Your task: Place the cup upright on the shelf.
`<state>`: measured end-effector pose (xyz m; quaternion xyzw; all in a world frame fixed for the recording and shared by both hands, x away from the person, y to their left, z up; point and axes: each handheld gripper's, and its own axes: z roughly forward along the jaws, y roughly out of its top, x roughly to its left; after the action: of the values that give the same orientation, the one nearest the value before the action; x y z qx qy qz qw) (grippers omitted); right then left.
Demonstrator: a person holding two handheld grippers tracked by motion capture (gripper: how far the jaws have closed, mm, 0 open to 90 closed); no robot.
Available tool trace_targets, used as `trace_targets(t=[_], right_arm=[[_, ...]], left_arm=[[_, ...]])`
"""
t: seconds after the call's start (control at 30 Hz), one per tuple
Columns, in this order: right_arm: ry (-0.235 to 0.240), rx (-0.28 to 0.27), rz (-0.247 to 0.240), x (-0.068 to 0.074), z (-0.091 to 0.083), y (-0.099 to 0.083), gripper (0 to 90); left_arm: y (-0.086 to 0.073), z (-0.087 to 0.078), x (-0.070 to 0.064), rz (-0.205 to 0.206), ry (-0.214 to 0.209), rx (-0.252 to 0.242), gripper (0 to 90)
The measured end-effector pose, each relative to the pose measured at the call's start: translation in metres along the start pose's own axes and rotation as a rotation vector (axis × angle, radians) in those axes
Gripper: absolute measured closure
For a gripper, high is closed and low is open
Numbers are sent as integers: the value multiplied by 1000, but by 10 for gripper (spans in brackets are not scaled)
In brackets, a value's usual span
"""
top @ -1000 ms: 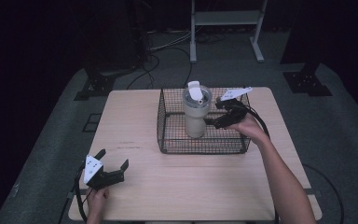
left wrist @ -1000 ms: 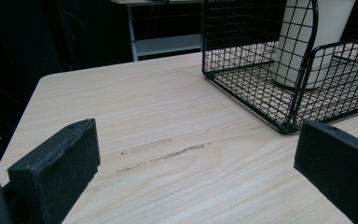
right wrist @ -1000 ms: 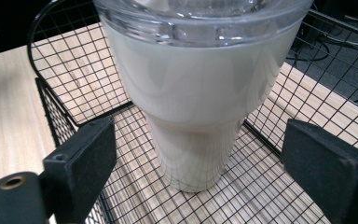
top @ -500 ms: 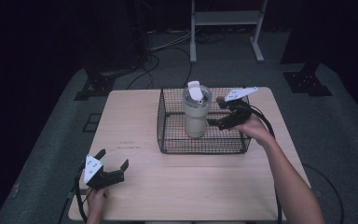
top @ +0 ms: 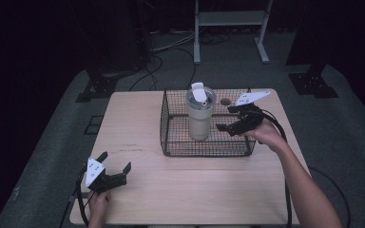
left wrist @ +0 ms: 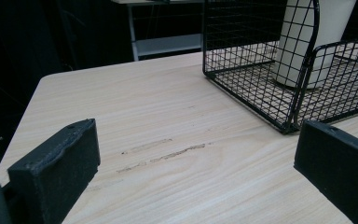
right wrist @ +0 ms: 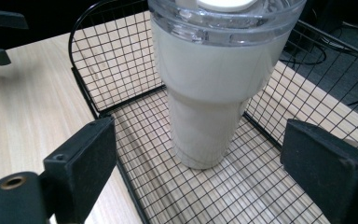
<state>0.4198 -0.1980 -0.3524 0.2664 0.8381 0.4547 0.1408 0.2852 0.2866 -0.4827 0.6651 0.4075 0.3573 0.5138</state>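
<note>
A cream tumbler [top: 199,114] with a clear lid and a raised white flap stands upright in a black wire basket [top: 171,137] at the table's far middle. My right gripper [top: 224,119] hovers open inside the basket's right half, just right of the tumbler and apart from it. In the right gripper view the tumbler [right wrist: 209,93] stands ahead, between the spread jaws. My left gripper [top: 116,163] rests open and empty near the table's front left corner. The left gripper view shows the basket [left wrist: 289,84] and the tumbler [left wrist: 317,42] at the upper right.
The wooden table [top: 180,190] has faint scuff marks [left wrist: 168,154] left of the basket. A dark round hole [top: 225,101] sits in the tabletop behind the basket. A metal stand [top: 228,23] and cables lie on the floor beyond.
My right gripper has drawn back slightly to the right, away from the tumbler. The left gripper has stayed put.
</note>
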Motion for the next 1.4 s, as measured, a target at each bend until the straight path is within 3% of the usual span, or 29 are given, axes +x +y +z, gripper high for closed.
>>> trace_targets(t=[0.63,1.4], right_arm=[[-6,-21,-8,10,-28,-16,102],[18,-30,-3,26,-43,-46,103]], left_arm=[[0,0,0,1,-1,0,0],[0,0,-1,6,0,0,0]])
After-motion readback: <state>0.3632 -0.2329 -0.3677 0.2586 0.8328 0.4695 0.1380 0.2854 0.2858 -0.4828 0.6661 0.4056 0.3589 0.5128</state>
